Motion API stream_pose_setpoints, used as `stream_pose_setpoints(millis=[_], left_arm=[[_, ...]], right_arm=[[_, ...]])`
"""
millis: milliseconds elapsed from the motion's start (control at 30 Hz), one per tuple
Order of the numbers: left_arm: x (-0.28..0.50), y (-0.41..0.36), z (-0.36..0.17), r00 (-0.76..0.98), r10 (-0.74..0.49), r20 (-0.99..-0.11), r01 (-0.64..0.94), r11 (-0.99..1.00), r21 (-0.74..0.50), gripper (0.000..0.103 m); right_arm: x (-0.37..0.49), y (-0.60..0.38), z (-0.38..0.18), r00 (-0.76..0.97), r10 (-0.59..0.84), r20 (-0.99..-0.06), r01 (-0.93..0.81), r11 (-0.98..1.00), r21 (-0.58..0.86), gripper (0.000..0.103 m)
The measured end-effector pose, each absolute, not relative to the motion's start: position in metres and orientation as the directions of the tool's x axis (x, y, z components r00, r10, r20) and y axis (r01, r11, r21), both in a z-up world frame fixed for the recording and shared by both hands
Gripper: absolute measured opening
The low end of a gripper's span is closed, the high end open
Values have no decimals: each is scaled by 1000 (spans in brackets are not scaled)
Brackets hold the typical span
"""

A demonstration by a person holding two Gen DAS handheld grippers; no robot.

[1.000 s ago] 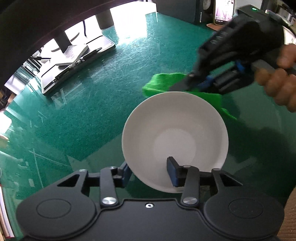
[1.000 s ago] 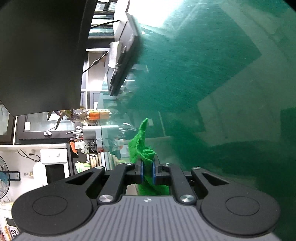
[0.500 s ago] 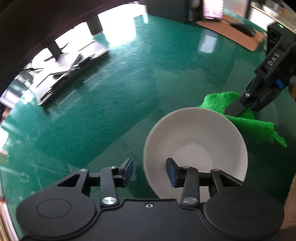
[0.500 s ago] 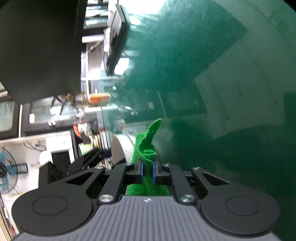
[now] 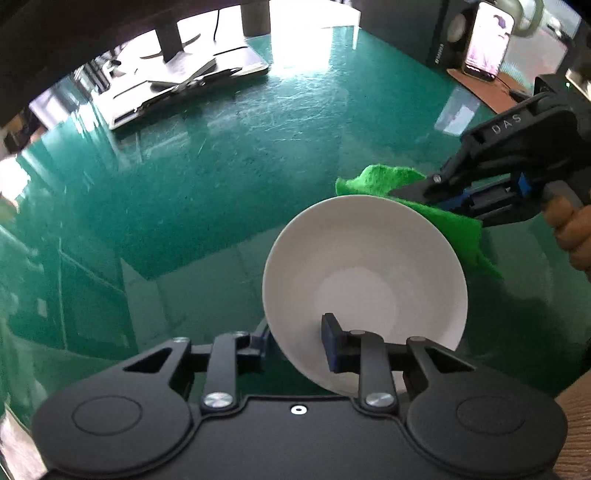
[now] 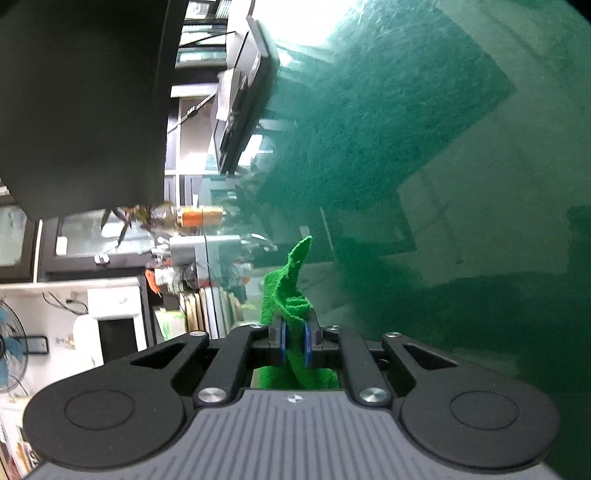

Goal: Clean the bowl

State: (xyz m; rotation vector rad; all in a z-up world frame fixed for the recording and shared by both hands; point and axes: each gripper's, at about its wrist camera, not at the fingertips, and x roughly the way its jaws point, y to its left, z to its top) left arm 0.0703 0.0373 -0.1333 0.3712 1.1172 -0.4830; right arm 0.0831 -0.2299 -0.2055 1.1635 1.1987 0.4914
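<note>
A white bowl (image 5: 364,273) is tilted above the green table, its near rim pinched between the fingers of my left gripper (image 5: 295,341), one finger inside and one outside. My right gripper (image 5: 436,192) comes in from the right, just behind the bowl's far rim, shut on a green cloth (image 5: 384,181) that hangs behind the bowl. In the right wrist view the right gripper (image 6: 294,341) squeezes the green cloth (image 6: 286,291), with the cloth's tip sticking out forward. The bowl is not seen in that view.
The glossy green table (image 5: 221,177) spreads all around. A dark monitor stand and flat tray (image 5: 192,85) sit at the far left. A lit phone (image 5: 487,40) and dark speaker (image 5: 439,33) stand at the far right on a brown mat.
The bowl, briefly loose between wider jaws half a second ago, is gripped at its rim again. My right gripper with the cloth has moved back close behind the bowl's far rim.
</note>
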Motion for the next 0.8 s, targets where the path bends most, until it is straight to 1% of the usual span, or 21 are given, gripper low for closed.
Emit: stream_pose_setpoints(millis=[200,333,467,567,800], left_arm=[[68,28,-133,377,-165,-911,587,804,97,27],[62,22,-134,395,-152,-906,601,788,130,28],[60,21,-134,403,-149,-903,600,788,138,29],[59,20,-134,410,-142,-901,601,785,150,29],[55,14,-134,423,-139,-896,608,777,167,30]], right_arm=[[46,-240,-210,302,842,-448,297,363,883,11],[54,-238,-206,346,827,-442,303,347,887,11],[86,-223,-199,382,823,-422,259,343,903,11],[94,-213,-194,371,816,-443,224,384,896,12],[60,-235,-199,348,821,-453,281,370,886,12]])
